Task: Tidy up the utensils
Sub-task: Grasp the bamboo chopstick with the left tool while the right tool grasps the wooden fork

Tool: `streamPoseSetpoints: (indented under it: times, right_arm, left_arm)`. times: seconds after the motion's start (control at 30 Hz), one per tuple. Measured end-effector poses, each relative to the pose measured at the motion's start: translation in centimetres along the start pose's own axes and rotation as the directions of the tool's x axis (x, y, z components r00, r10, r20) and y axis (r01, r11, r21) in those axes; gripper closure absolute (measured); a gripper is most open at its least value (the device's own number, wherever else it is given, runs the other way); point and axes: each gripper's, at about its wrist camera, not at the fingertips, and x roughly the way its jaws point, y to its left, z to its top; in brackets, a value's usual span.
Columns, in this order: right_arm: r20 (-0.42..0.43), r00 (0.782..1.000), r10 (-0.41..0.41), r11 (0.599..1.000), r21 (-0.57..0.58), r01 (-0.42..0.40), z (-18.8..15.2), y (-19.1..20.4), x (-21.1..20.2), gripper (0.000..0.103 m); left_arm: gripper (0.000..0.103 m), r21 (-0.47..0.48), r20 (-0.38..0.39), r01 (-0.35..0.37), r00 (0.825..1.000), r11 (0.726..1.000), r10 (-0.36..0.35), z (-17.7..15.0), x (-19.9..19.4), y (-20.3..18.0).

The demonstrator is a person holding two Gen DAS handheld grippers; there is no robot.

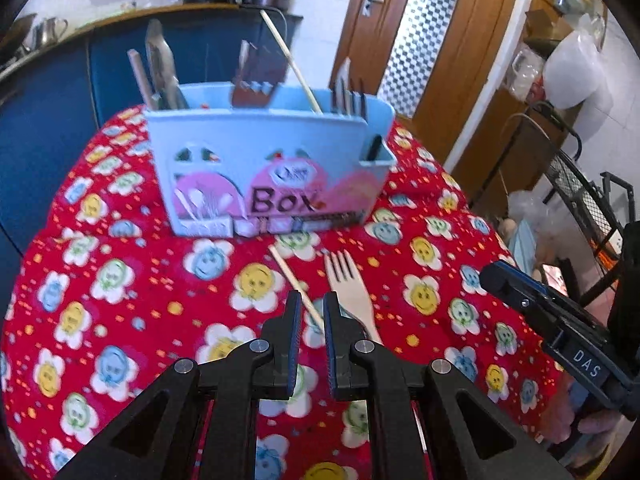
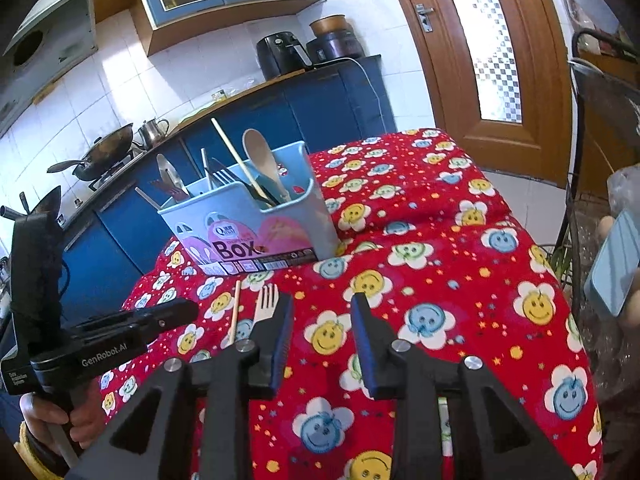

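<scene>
The box (image 1: 264, 168) stands on the red cloth (image 1: 120, 280). In front of it lie a chopstick (image 1: 296, 288) and a wooden fork (image 1: 348, 284). The left gripper (image 1: 312, 308) hovers over the chopstick's near end, jaws narrowly apart, empty. The right gripper (image 2: 322, 308) hangs right of the fork, jaws wide apart.

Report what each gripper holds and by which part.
Nothing is held. The left gripper hovers narrowly open above the chopstick lying beside the fork; the right gripper is open and empty.
</scene>
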Motion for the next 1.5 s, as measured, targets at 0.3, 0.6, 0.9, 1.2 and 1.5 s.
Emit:
streamPoseSetpoints:
  times: [0.3,0.6,0.9,1.2,1.5]
  right_arm:
    - [0.015,1.000,-0.003,1.000,0.022,0.003,-0.9,-1.5,-0.4,0.068]
    - [0.024,1.000,0.012,0.999,0.041,-0.013,-1.1,-2.5,-0.5,0.067]
    - [0.029,0.999,0.019,0.998,0.051,-0.021,-1.1,-3.1,-0.4,0.067]
    - [0.025,1.000,0.019,0.999,0.047,-0.020,-1.2,-2.7,-0.4,0.066]
    - [0.006,1.000,0.013,1.000,0.014,-0.013,-1.1,-0.6,-0.9,0.066]
  left_arm:
    - [0.092,-0.011,-0.089,-0.014,0.996,1.000,0.013,-0.5,2.0,-0.9]
    - [0.092,-0.034,-0.167,-0.042,0.985,0.999,0.036,-0.5,3.9,-1.1]
    - [0.092,-0.092,-0.203,-0.044,0.979,0.995,0.024,0.0,4.7,-0.6]
    - [0.097,-0.136,-0.180,-0.014,0.984,0.991,-0.011,-0.4,4.3,0.1]
    - [0.099,-0.163,-0.084,0.054,0.994,0.985,-0.069,-1.1,0.8,2.2]
